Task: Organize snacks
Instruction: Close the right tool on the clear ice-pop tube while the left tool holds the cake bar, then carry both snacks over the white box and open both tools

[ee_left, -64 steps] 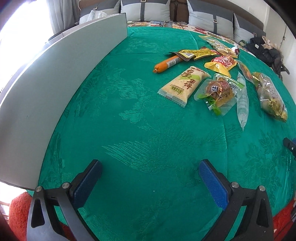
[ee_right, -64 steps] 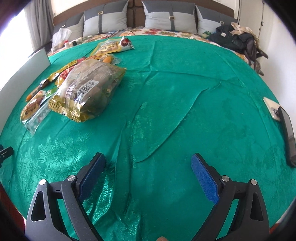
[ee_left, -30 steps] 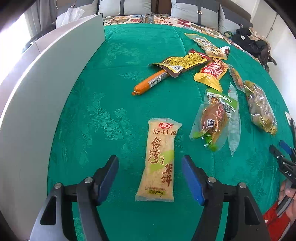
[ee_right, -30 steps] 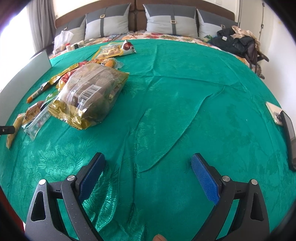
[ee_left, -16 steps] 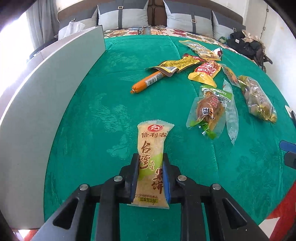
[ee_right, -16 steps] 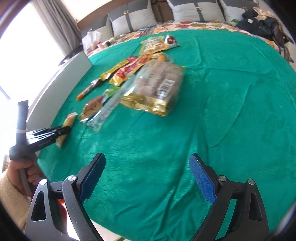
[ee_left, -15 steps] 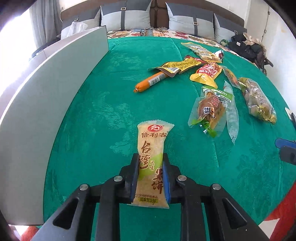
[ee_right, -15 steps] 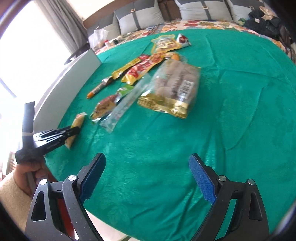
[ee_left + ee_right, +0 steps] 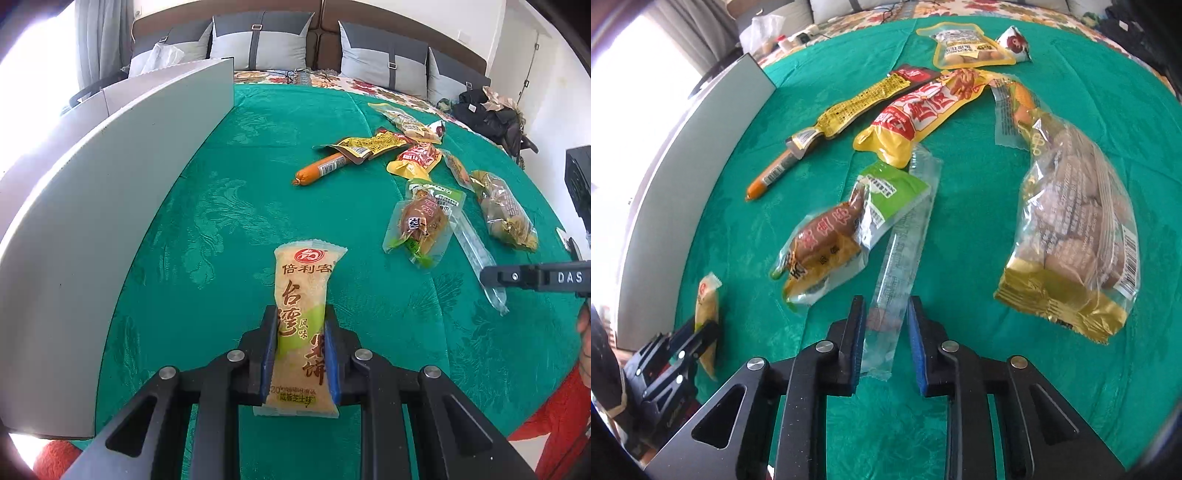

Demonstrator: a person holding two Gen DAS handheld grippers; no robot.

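My left gripper (image 9: 300, 328) is shut on a yellow rice cracker packet (image 9: 303, 295) with red Chinese print, held low over the green cloth. It also shows in the right wrist view (image 9: 707, 306), at the far left. My right gripper (image 9: 885, 321) is shut around the near end of a long clear packet (image 9: 905, 229) that lies on the cloth. In the left wrist view the right gripper's finger (image 9: 532, 277) reaches that clear packet (image 9: 476, 254) from the right.
A grey-white board (image 9: 92, 206) stands along the left edge. On the cloth lie a drumstick packet (image 9: 834, 240), a large gold-edged bag (image 9: 1078, 236), a red-yellow pouch (image 9: 923, 110), a yellow pouch (image 9: 857, 107), an orange sausage (image 9: 772, 173) and two packets further back (image 9: 967, 48).
My right gripper swung left over to the snacks and closed from wide open onto the clear packet. My left gripper closed on the rice cracker packet and keeps hold of it.
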